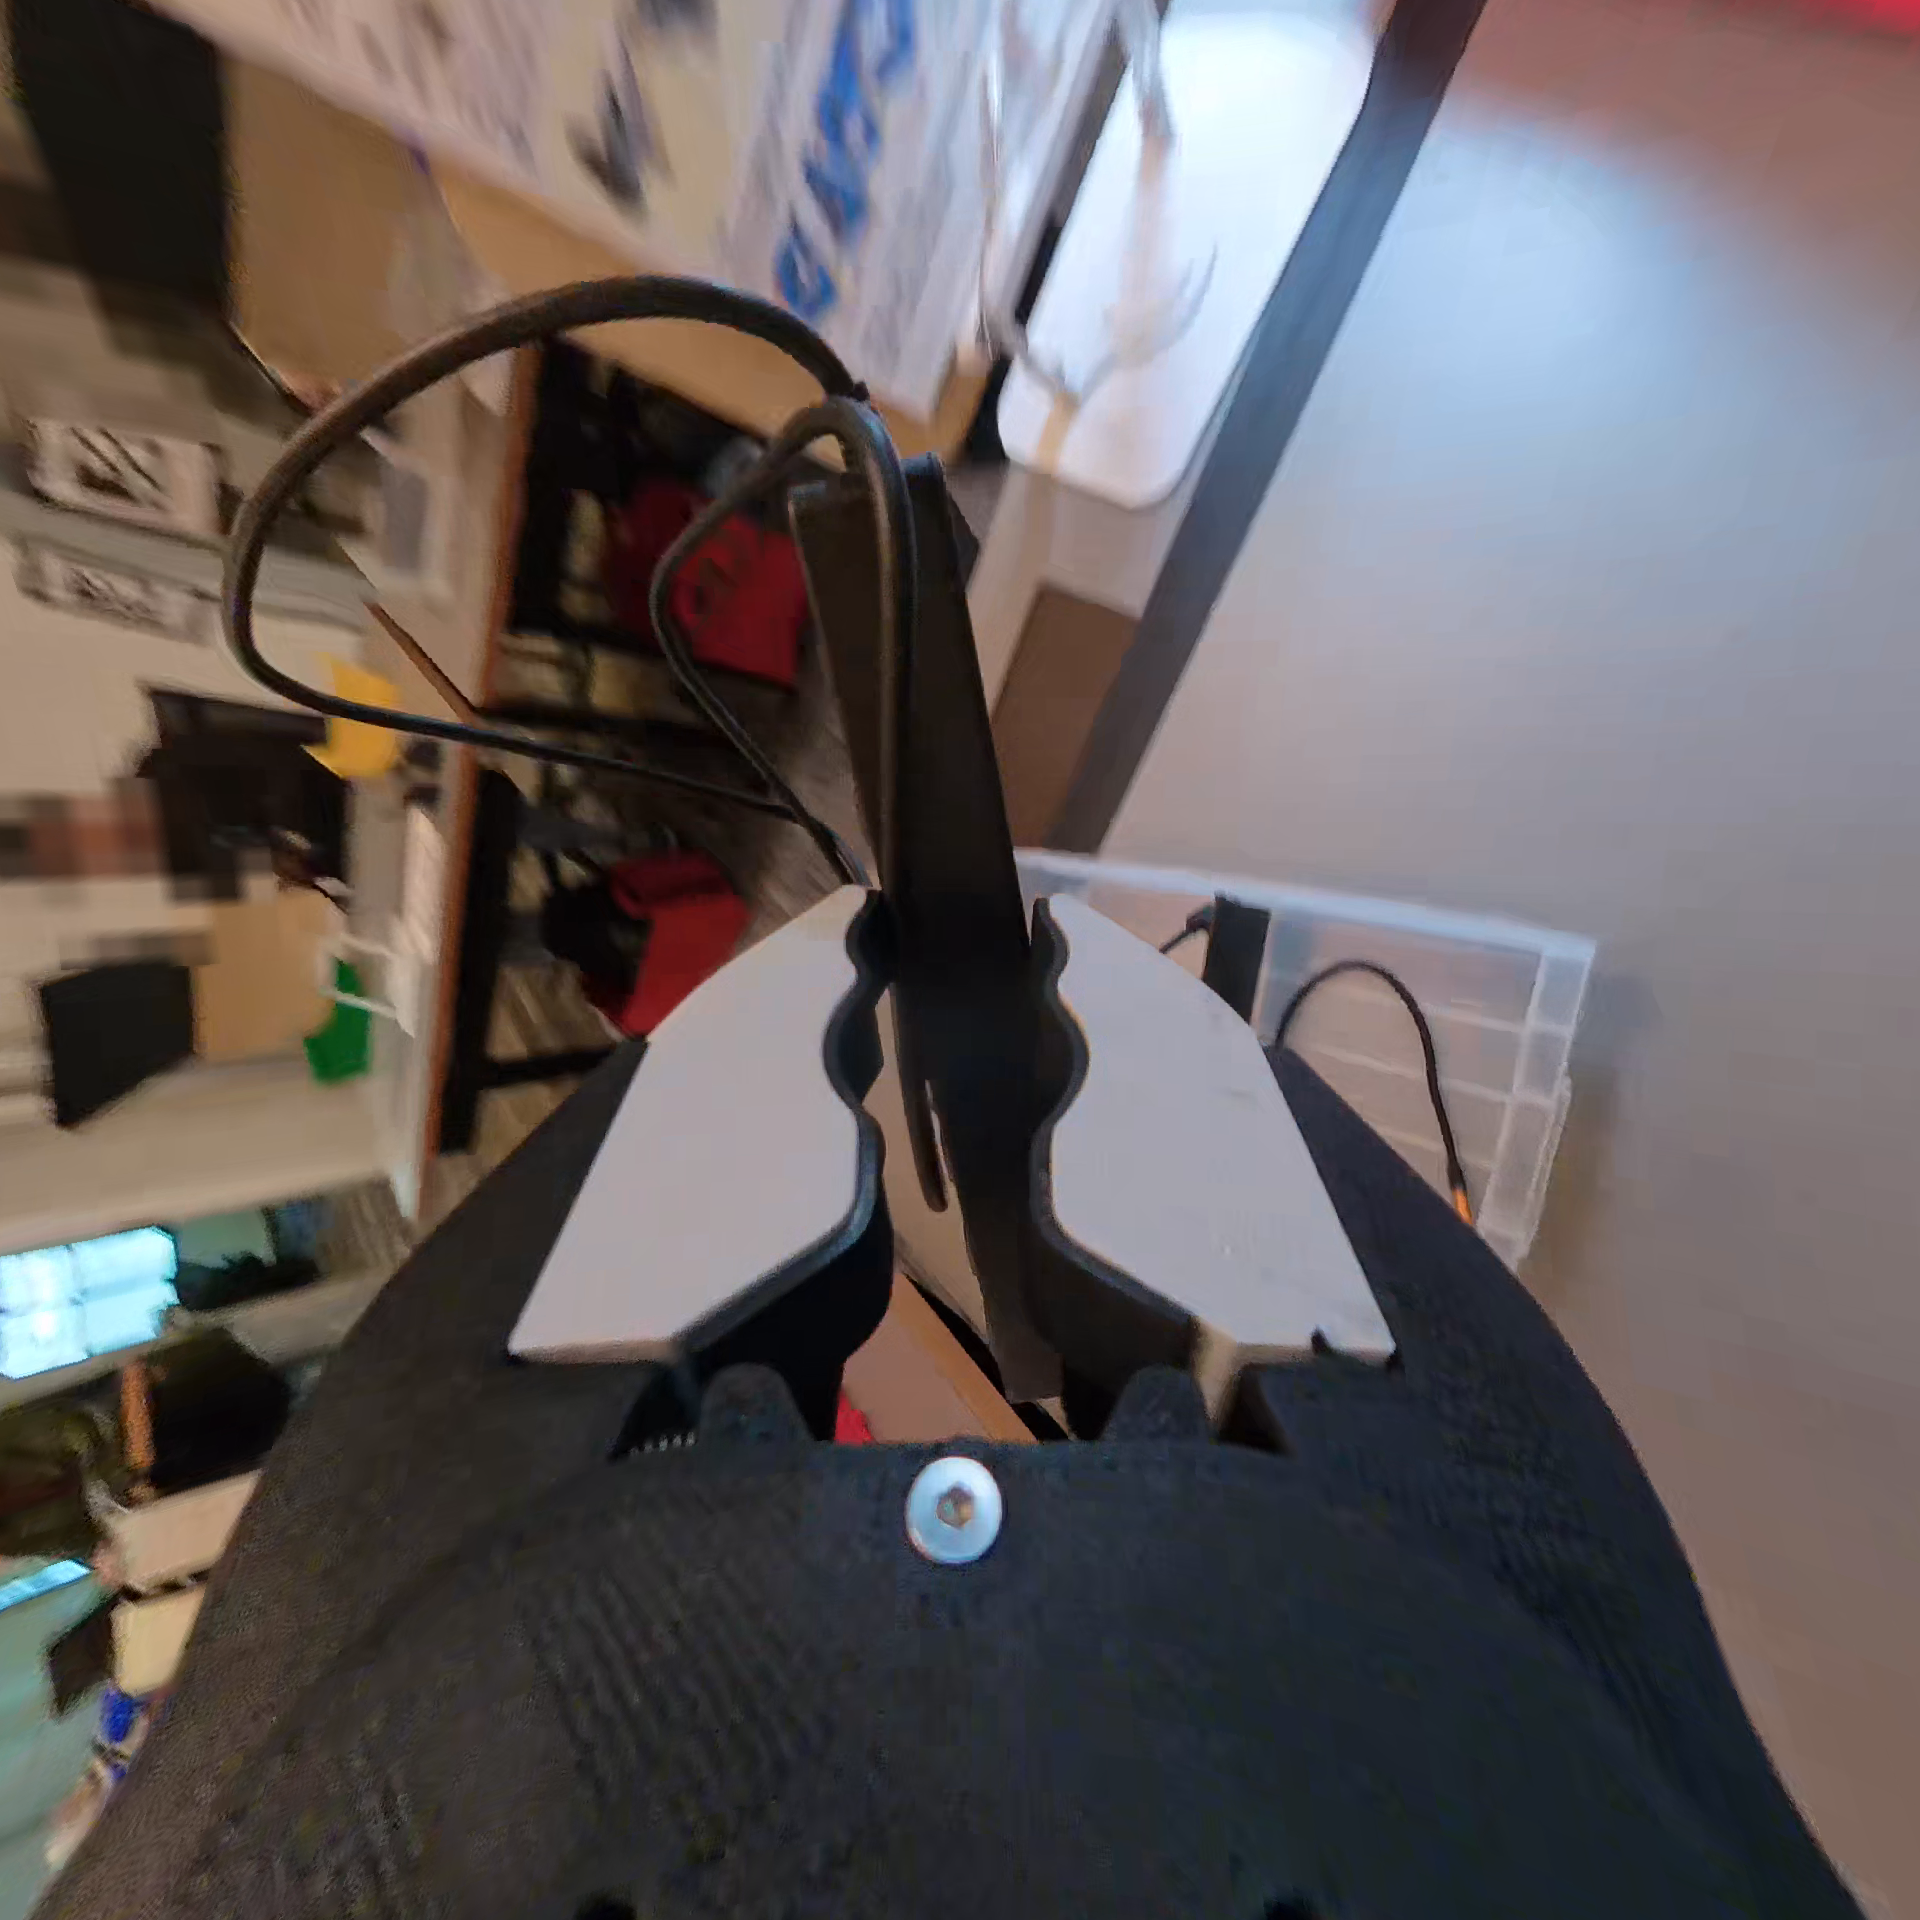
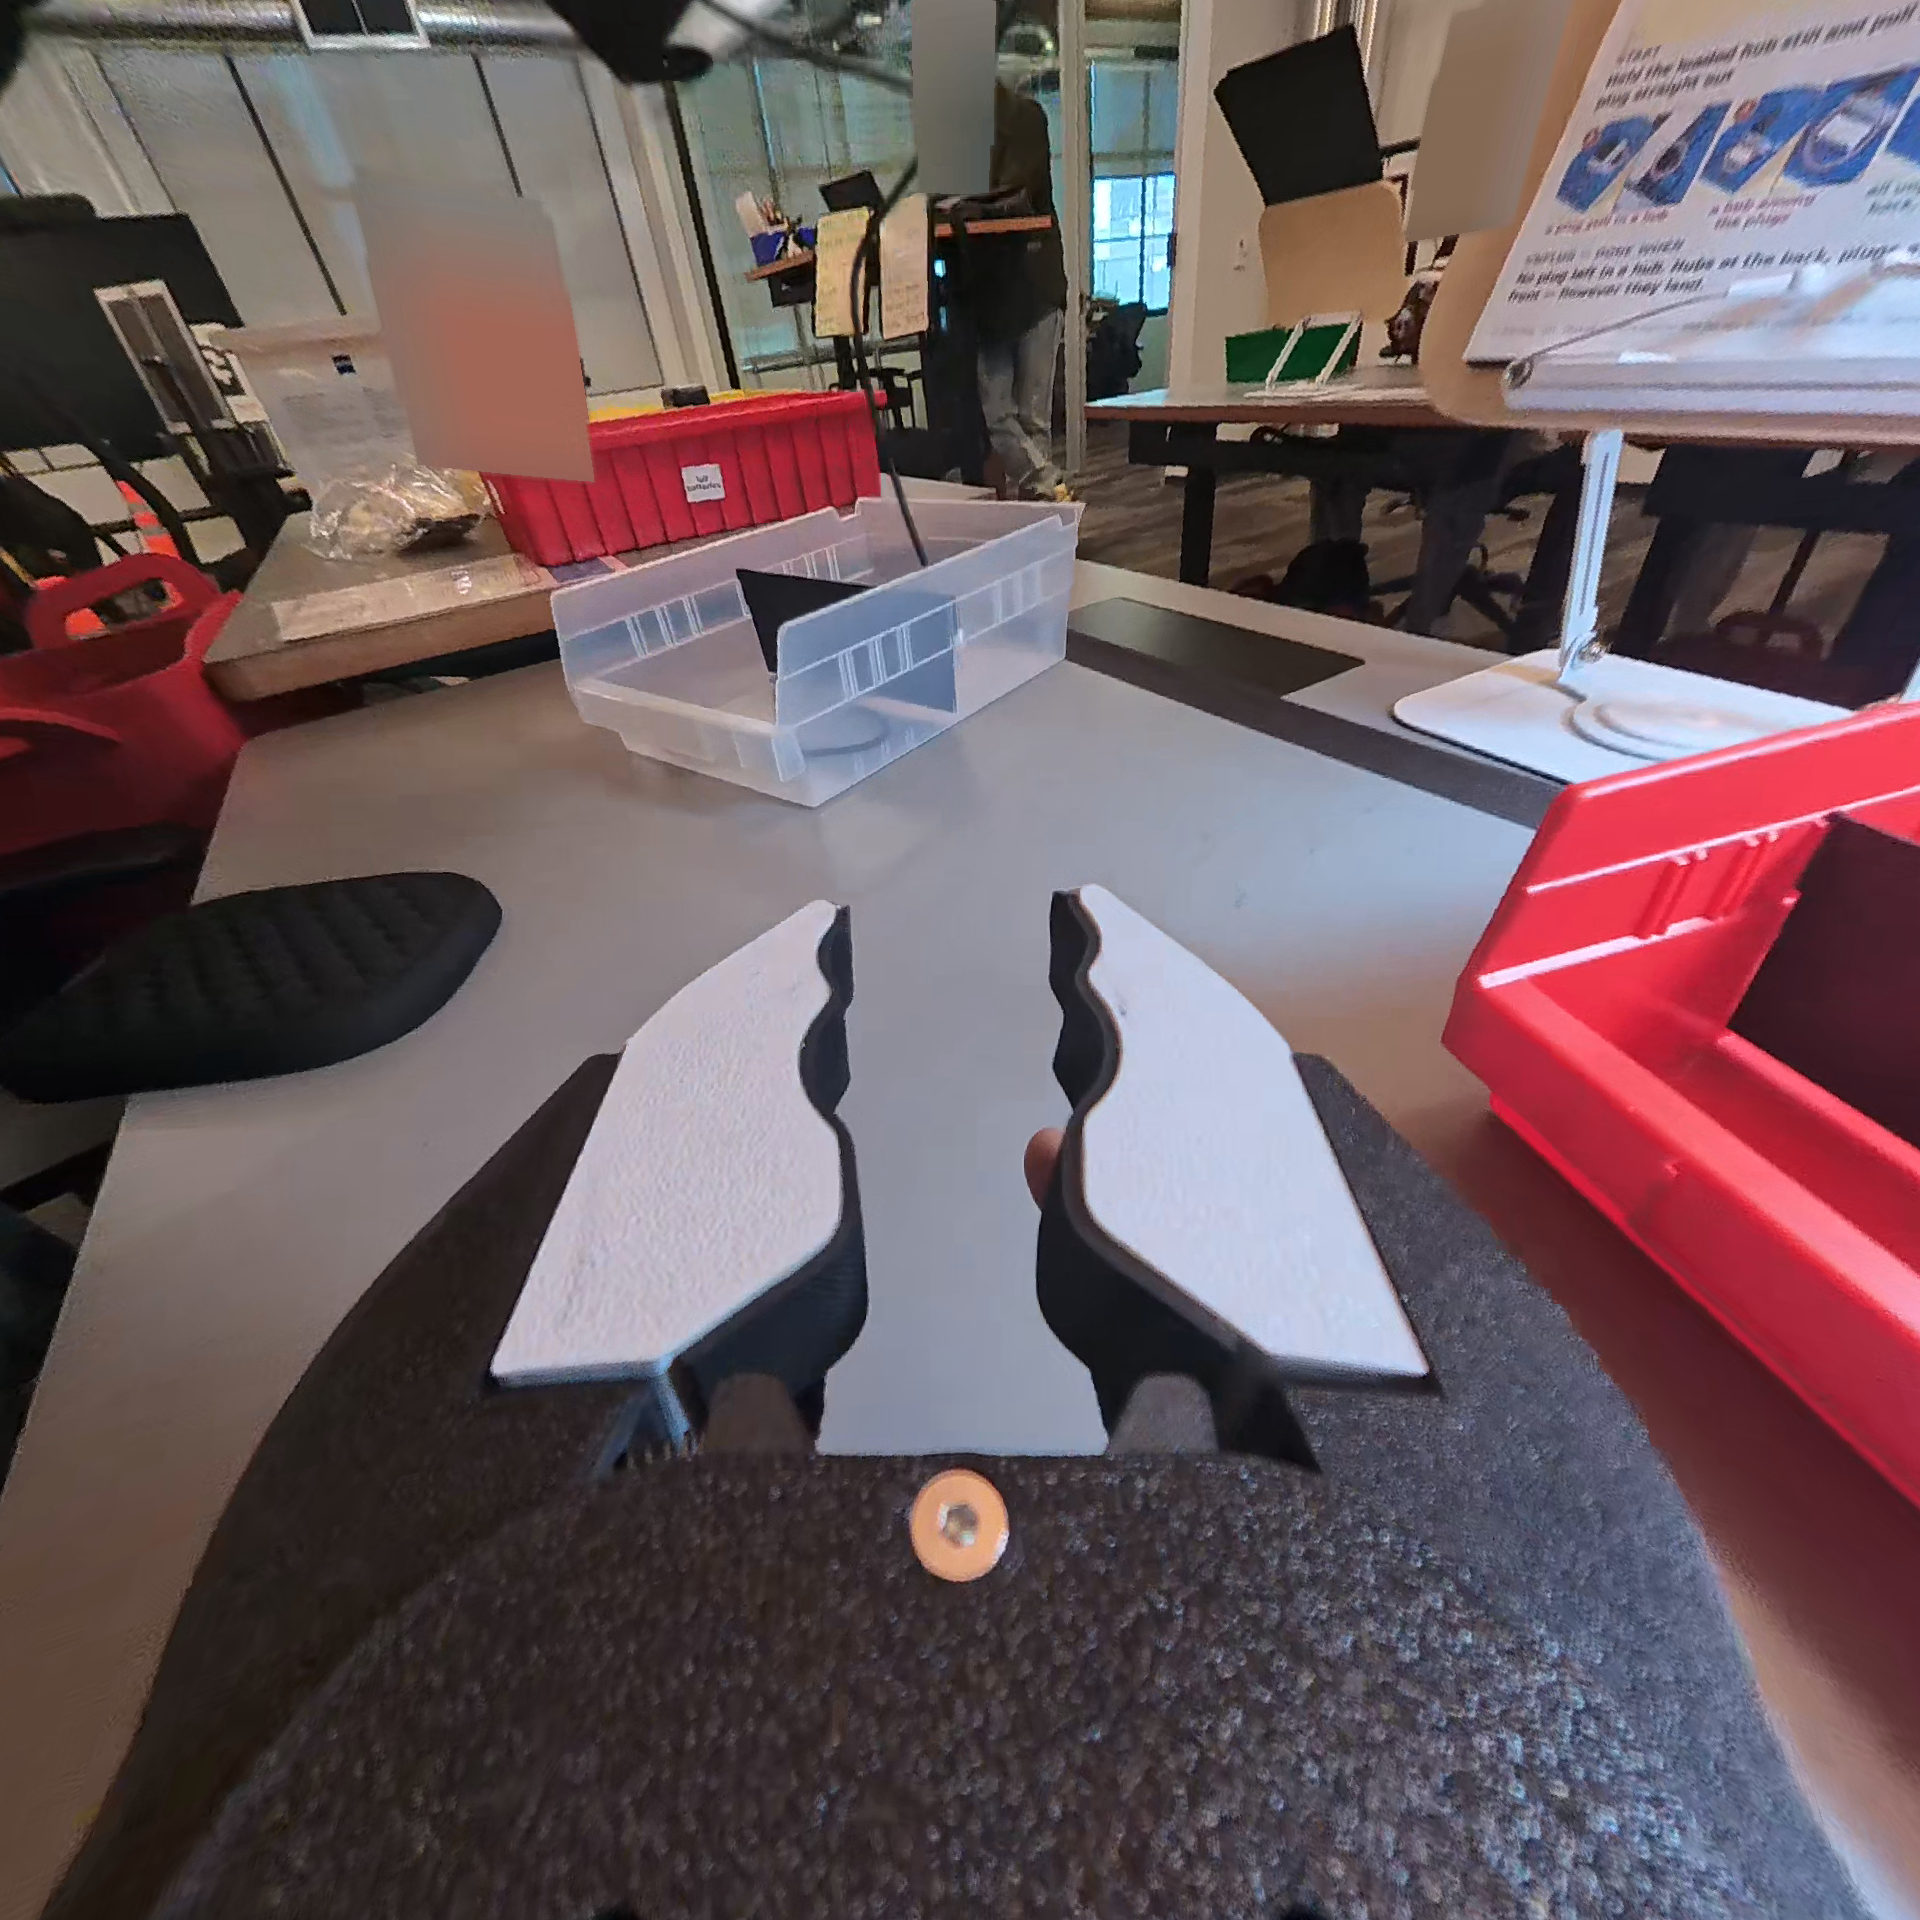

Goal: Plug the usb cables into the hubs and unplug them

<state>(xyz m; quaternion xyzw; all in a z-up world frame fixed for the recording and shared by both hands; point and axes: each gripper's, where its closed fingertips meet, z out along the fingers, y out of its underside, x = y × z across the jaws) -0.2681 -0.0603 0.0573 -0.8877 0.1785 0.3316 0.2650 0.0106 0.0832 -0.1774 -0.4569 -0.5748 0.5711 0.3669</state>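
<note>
Black and slim, the hub [image 1: 940, 831] sits clenched between the jaws of the left gripper [image 1: 951, 940], lifted off the grey table [image 2: 644, 894], its thin cable [image 1: 343, 499] looping out leftward. Farther right, a clear bin [image 2: 831, 665] holds another black piece. The right gripper [image 2: 951, 925] hovers with jaws parted and empty, beside a red bin [image 2: 1662, 1091].

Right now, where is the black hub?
In the left wrist view, the black hub is pinched in the left gripper, held up in the air, with its thin cable looping off to the left.
</note>
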